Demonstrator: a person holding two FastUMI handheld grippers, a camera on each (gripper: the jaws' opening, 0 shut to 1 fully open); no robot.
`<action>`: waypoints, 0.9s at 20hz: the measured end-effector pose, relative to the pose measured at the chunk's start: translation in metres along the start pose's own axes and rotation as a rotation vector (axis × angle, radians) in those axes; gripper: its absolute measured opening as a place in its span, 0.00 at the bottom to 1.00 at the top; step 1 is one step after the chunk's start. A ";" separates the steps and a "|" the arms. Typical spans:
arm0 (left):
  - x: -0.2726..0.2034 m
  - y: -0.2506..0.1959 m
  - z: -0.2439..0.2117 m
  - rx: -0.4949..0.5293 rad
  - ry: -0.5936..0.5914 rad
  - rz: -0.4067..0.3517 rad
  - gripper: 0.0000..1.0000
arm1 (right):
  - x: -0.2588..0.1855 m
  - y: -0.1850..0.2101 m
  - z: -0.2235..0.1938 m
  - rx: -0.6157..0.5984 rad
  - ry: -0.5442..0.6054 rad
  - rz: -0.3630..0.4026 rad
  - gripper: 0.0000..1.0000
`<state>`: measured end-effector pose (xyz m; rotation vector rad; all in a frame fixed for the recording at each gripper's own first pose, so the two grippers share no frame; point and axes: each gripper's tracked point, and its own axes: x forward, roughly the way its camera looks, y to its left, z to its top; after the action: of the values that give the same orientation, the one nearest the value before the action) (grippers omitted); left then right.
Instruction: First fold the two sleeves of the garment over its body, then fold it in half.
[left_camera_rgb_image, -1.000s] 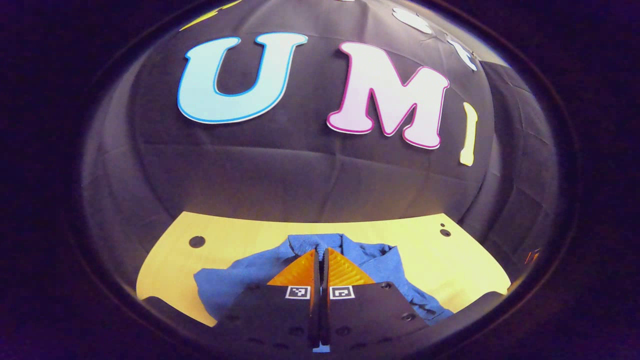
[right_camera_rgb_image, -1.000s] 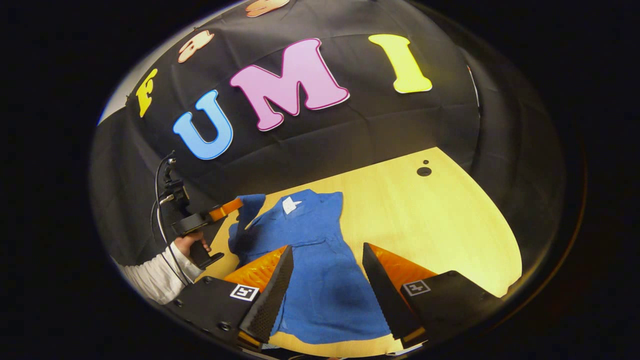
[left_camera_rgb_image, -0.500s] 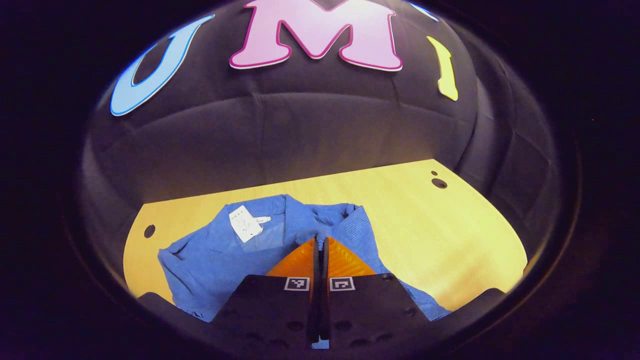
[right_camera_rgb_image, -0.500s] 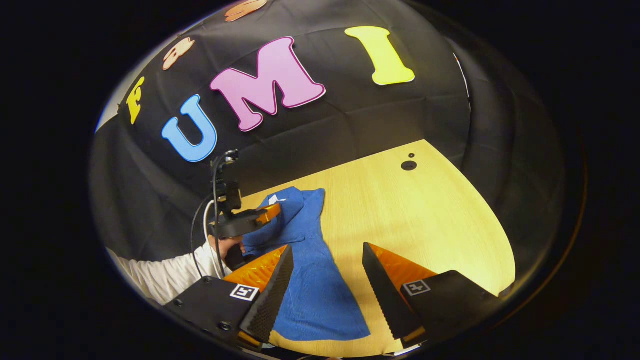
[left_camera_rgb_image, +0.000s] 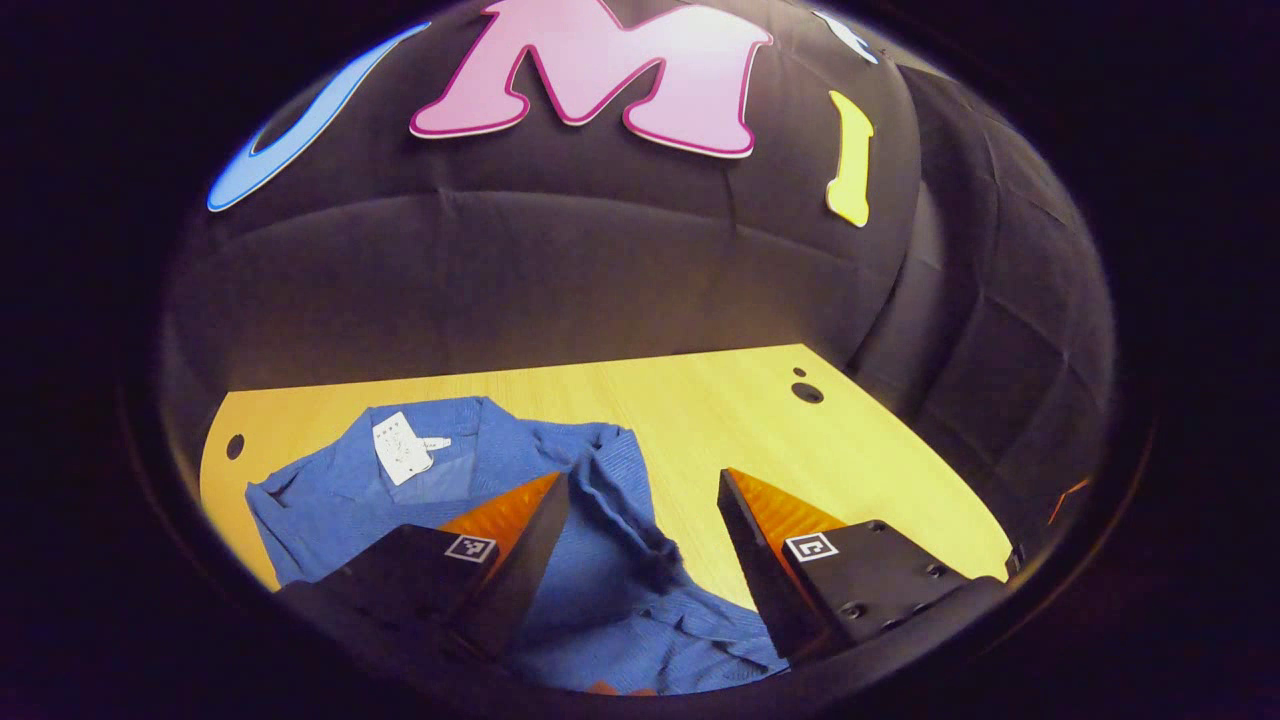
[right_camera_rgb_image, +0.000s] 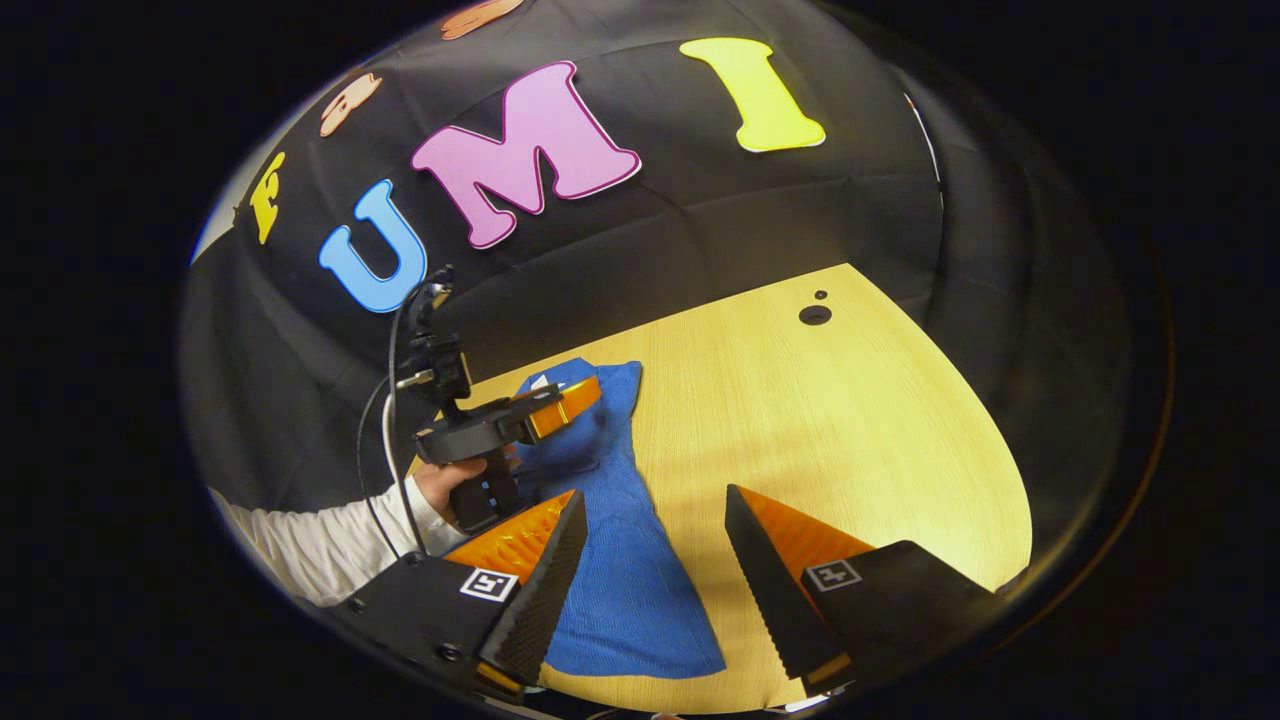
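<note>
Left gripper view: the left tool (left_camera_rgb_image: 640, 540) stands with fingers spread wide at the lower centre, gripping nothing, over the blue garment (left_camera_rgb_image: 590, 570) crumpled at lower left on the bench (left_camera_rgb_image: 860, 470); a white tag (left_camera_rgb_image: 400, 447) lies near its collar. Right gripper view: the right tool (right_camera_rgb_image: 655, 560) is likewise spread apart and empty, garment (right_camera_rgb_image: 625, 590) between its fingers, a hand (right_camera_rgb_image: 440, 485) at left centre.
</note>
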<state>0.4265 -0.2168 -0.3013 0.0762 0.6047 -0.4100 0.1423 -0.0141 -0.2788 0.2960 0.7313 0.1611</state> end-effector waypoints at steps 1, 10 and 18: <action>-0.008 -0.001 0.005 0.010 -0.016 -0.006 0.87 | 0.000 0.001 0.000 0.002 0.000 0.001 0.89; -0.172 0.074 -0.023 -0.073 -0.050 0.198 0.87 | 0.000 0.016 -0.022 -0.011 0.018 0.012 0.89; -0.318 0.142 -0.164 -0.236 0.208 0.431 0.87 | 0.006 0.034 -0.074 -0.089 0.143 0.004 0.89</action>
<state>0.1577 0.0564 -0.2633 0.0221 0.8157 0.0898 0.0952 0.0350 -0.3235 0.2024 0.8631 0.2200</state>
